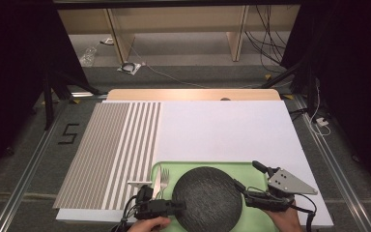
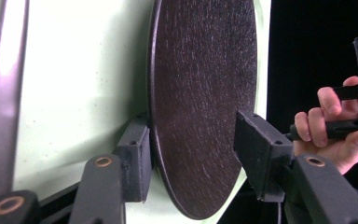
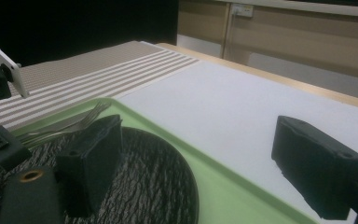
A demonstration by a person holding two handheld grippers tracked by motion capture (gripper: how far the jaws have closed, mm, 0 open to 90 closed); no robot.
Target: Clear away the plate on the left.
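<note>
Straddling the dark plate (image 2: pixel 200 107) on the green tray (image 1: pixel 251 166), my left gripper (image 2: pixel 191 158) stands wide, one jaw under its rim, one above, to lift it level. My right gripper (image 3: pixel 196 163), also wide, flanks the opposite rim; fork (image 1: pixel 164 180) lies beyond.

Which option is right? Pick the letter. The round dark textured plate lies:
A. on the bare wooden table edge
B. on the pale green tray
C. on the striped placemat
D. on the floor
B: the round dark textured plate lies on the pale green tray, beside the metal fork, with the left gripper and right gripper at its rim.
</note>
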